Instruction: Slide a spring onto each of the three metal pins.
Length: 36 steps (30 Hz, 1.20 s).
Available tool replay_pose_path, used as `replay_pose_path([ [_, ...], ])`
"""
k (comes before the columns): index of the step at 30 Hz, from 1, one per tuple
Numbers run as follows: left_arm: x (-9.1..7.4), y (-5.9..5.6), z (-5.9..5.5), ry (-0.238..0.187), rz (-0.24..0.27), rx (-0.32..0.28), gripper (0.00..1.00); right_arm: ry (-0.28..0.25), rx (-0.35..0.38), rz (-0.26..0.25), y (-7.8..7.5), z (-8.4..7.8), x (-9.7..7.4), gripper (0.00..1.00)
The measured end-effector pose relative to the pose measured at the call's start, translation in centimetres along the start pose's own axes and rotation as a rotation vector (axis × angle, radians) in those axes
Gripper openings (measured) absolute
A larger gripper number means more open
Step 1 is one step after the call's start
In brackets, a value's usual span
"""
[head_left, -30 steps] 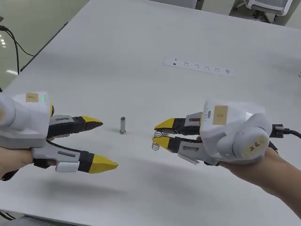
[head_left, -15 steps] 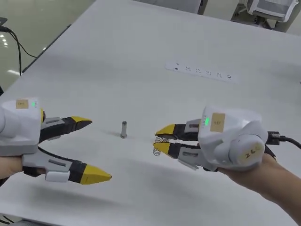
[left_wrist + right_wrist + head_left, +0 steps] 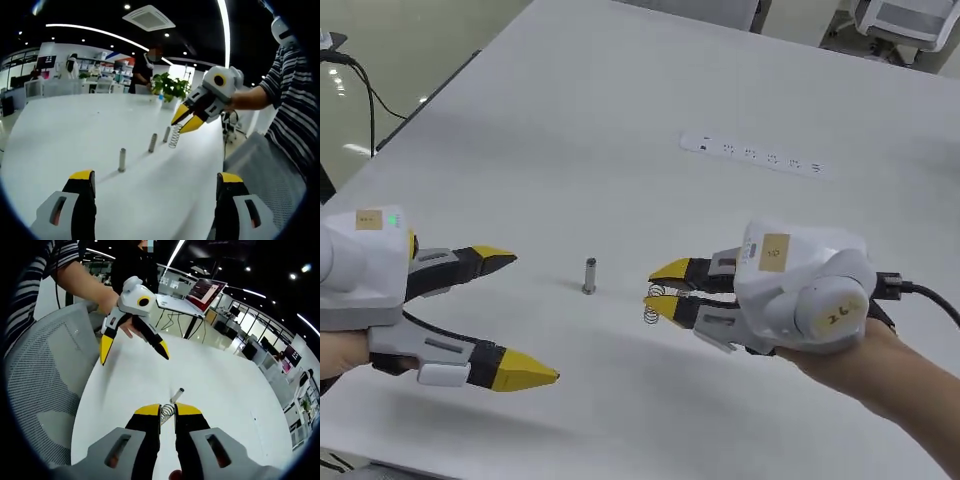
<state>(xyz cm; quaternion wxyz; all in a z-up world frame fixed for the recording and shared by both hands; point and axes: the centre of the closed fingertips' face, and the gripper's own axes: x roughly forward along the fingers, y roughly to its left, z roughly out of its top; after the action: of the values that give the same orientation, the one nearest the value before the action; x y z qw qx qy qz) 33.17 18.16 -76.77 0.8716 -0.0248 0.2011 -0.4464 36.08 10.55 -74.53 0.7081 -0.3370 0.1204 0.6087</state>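
On the white table point(image 3: 570, 130) one metal pin point(image 3: 589, 276) stands upright. The left hand-held gripper point(image 3: 530, 318) is spread wide. The right hand-held gripper point(image 3: 658, 289) pinches a spring point(image 3: 655, 292) between its yellow tips, near the pin. A power strip point(image 3: 760, 157) lies farther back.

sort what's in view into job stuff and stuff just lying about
Job:
- three metal pins
- spring, gripped by the right gripper
- left gripper, open

Lying about:
- power strip
- black cable at far left
- office chair
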Motion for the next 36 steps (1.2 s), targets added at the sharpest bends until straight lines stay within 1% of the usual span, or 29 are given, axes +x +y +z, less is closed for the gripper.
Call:
replay_pose_path([
  [4,-0.1,0.2,-0.1,0.0,0.005,-0.003,0.98,-0.013,0.016,-0.01,-0.8,0.4,0.4,0.07],
  [7,-0.1,0.3,-0.1,0.0,0.006,-0.005,0.98,-0.015,0.014,-0.012,-1.2,0.6,0.8,0.07],
  [16,0.1,0.2,0.0,-0.002,0.004,-0.012,0.96,-0.031,0.003,-0.023,-3.4,2.1,2.7,0.07],
  [21,0.0,0.3,0.0,-0.006,0.011,-0.016,0.96,-0.043,0.004,-0.028,-4.2,3.0,3.6,0.07],
  [26,-0.2,0.5,-0.2,-0.005,0.016,-0.02,0.96,-0.059,0.013,-0.03,-4.6,3.6,4.6,0.07],
  [32,-0.5,0.6,-0.2,-0.01,0.021,-0.021,0.95,-0.07,0.047,-0.033,-5.1,3.8,5.7,0.07],
  [36,-0.5,0.6,-0.2,-0.012,0.021,-0.023,0.95,-0.067,0.049,-0.027,-5.0,3.9,6.2,0.07],
])
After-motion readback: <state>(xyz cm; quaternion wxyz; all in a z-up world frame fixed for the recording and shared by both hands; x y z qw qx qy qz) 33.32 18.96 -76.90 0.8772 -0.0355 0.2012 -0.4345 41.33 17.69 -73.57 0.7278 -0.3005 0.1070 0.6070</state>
